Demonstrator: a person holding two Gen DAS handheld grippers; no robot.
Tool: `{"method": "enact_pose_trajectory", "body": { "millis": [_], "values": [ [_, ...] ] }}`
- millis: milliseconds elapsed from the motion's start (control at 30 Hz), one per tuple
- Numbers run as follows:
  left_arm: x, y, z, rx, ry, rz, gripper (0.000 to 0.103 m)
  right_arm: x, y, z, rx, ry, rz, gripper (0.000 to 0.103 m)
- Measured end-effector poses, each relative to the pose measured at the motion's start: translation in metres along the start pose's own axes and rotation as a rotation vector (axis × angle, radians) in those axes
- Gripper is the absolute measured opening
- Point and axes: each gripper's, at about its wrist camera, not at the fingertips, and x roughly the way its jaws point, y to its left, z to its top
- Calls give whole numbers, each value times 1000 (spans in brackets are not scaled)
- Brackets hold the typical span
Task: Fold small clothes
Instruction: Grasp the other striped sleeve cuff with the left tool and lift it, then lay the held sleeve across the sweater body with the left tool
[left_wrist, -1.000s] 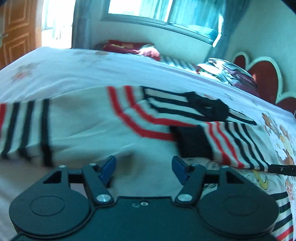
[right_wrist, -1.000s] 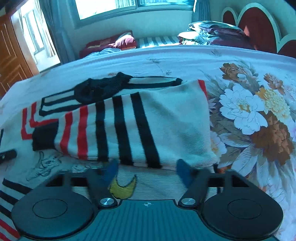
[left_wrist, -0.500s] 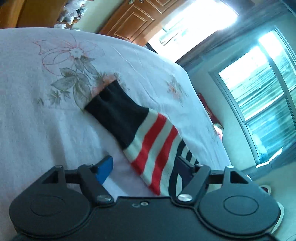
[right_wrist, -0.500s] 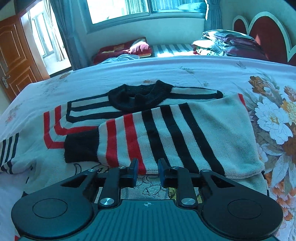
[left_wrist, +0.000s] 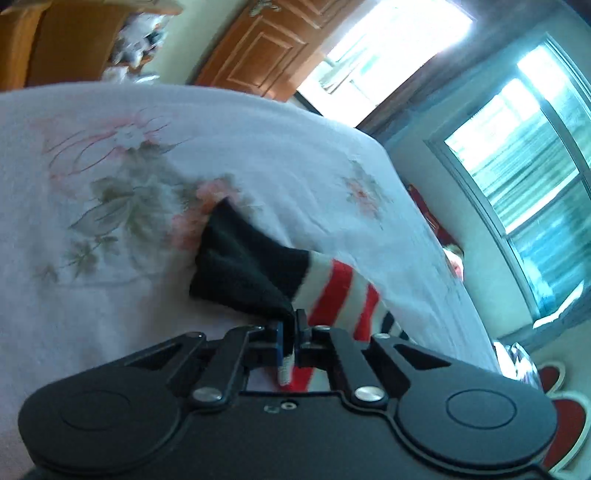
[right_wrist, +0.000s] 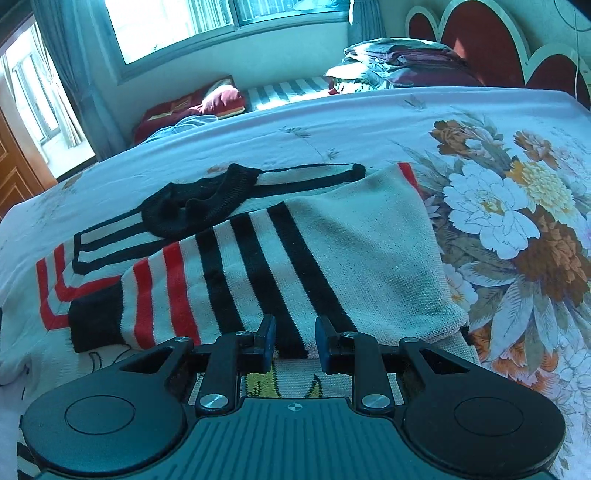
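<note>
A cream knit sweater (right_wrist: 369, 240) with black and red stripes and a black collar (right_wrist: 195, 206) lies flat on the bed. One sleeve (right_wrist: 177, 291) is folded across its chest. Just above that sleeve's lower edge, my right gripper (right_wrist: 294, 338) has its jaws narrowed but apart, with no cloth pinched between them. In the left wrist view the other sleeve (left_wrist: 340, 291) stretches out over the sheet, ending in a black cuff (left_wrist: 240, 266). My left gripper (left_wrist: 290, 326) is shut on this sleeve just behind the cuff, and the cloth bunches at the pads.
The white floral bedspread (right_wrist: 517, 221) covers the whole bed. Stacked bedding (right_wrist: 399, 66) sits by the red headboard (right_wrist: 480, 40), and a red pillow (right_wrist: 192, 107) lies below the window. A wooden door (left_wrist: 266, 40) stands beyond the bed's far edge.
My left gripper swung from the sweater's body out to the outstretched sleeve, rolled, and closed on it near the cuff. The right jaws narrowed from wide apart and stayed over the folded sleeve.
</note>
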Motion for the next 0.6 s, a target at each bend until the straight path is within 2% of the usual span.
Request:
{"method": "enact_pose_trajectory", "body": {
  "millis": [167,267,333,400,600],
  "values": [
    [-1,-102,-26,276,37,-103,4,3,-11,3,11,-20,21,24],
    [6,-170,-64,428,108,-175,4,4,-19,7,37,-32,52,24],
    [10,-214,-100,525,152,-219,4,3,-24,8,46,-39,70,24],
    [10,-247,-137,586,187,-266,4,1,-30,9,53,-45,85,24],
    [17,-327,-218,722,271,-354,4,-10,-60,11,96,-60,122,24]
  ]
}}
